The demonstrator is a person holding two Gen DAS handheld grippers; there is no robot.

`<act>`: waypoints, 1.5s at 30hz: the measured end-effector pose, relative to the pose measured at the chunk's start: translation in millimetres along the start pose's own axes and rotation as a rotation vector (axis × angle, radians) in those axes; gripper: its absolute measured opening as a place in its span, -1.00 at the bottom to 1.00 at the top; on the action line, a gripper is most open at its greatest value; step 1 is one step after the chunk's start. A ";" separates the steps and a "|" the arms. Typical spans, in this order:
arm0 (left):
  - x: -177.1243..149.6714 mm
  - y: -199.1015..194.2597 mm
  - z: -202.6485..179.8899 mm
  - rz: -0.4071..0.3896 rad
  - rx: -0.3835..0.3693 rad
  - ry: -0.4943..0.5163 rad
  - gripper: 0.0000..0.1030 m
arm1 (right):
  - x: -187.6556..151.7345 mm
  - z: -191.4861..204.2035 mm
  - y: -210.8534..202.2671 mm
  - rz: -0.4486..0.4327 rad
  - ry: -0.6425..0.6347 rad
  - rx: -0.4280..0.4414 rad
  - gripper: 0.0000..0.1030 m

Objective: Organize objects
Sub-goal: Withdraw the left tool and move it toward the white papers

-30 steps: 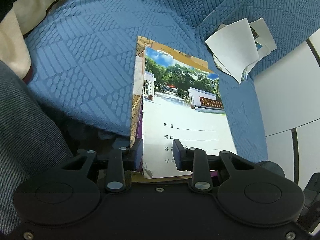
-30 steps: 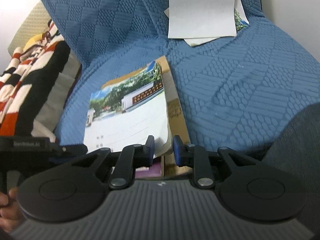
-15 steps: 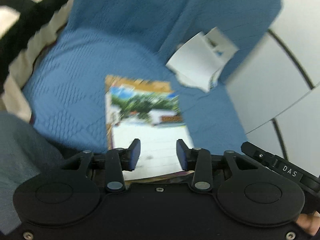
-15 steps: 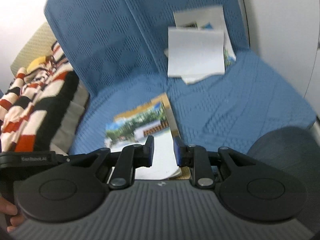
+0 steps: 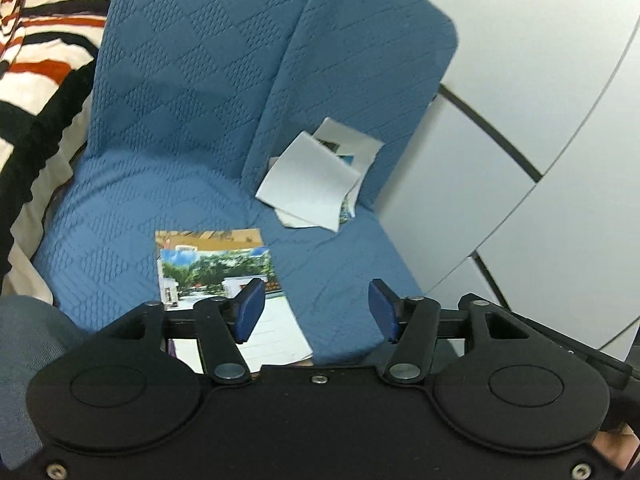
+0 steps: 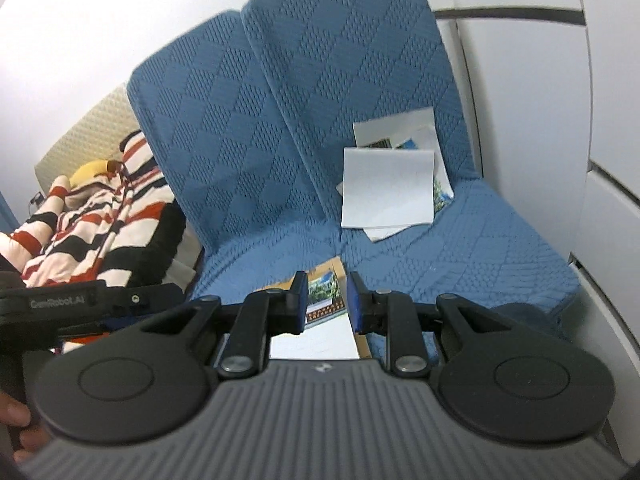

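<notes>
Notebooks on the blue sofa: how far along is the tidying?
Done: a stack of notebooks lies flat and squared on the seat. In hand: nothing; the left gripper, jaws just opening, and the right gripper are both empty above the stack. Left: the loose booklets leaning against the backrest remain untidied.

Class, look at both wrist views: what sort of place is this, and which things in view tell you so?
Probably a home living room or bedroom. A blue textured sofa cover drapes two cushions, a stack of school exercise books and loose booklets lie on the seat, and a striped blanket lies beside a white panelled wall.
</notes>
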State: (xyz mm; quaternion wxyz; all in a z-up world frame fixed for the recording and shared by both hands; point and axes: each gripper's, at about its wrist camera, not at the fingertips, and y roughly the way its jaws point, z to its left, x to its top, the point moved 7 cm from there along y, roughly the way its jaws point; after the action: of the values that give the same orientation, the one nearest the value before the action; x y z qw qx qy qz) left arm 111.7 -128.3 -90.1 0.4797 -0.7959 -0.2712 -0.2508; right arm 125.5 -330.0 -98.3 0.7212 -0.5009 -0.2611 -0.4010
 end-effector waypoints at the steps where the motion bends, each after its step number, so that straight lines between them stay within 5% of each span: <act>1: -0.5 -3.8 -2.9 -0.006 -0.003 0.004 0.23 | 0.8 0.1 -4.1 -0.006 0.002 -0.002 -0.51; 4: 3.7 -17.2 -9.1 -0.051 0.008 0.020 0.64 | 1.4 2.6 -15.4 -0.026 -0.012 0.005 -0.51; 6: 6.4 -26.5 -13.4 -0.083 0.000 0.028 0.70 | 1.6 4.6 -21.0 -0.035 -0.026 -0.003 -0.43; 9: 8.2 -31.5 -17.4 -0.096 0.001 0.038 0.95 | 0.9 5.6 -25.2 -0.042 -0.026 0.003 0.00; 11: 6.7 -32.5 -20.2 -0.100 -0.015 0.050 0.99 | -0.3 5.4 -25.9 -0.055 -0.035 -0.002 0.72; 12: 5.8 -32.4 -21.0 -0.099 -0.019 0.053 0.99 | -1.0 5.2 -25.3 -0.061 -0.041 -0.006 0.79; 31: 23.1 70.4 7.3 -0.110 -0.006 0.092 0.99 | -19.0 -36.1 67.7 -0.033 0.001 -0.112 0.77; 45: 42.7 154.9 36.0 -0.043 -0.001 0.074 0.99 | -2.4 -65.8 129.6 -0.061 0.052 -0.207 0.77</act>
State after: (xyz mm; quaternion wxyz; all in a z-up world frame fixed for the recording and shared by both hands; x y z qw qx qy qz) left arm 251.9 -148.5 -174.1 0.4834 -0.7805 -0.2699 -0.2905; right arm 231.4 -367.6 -190.5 0.6597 -0.5539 -0.2146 -0.4604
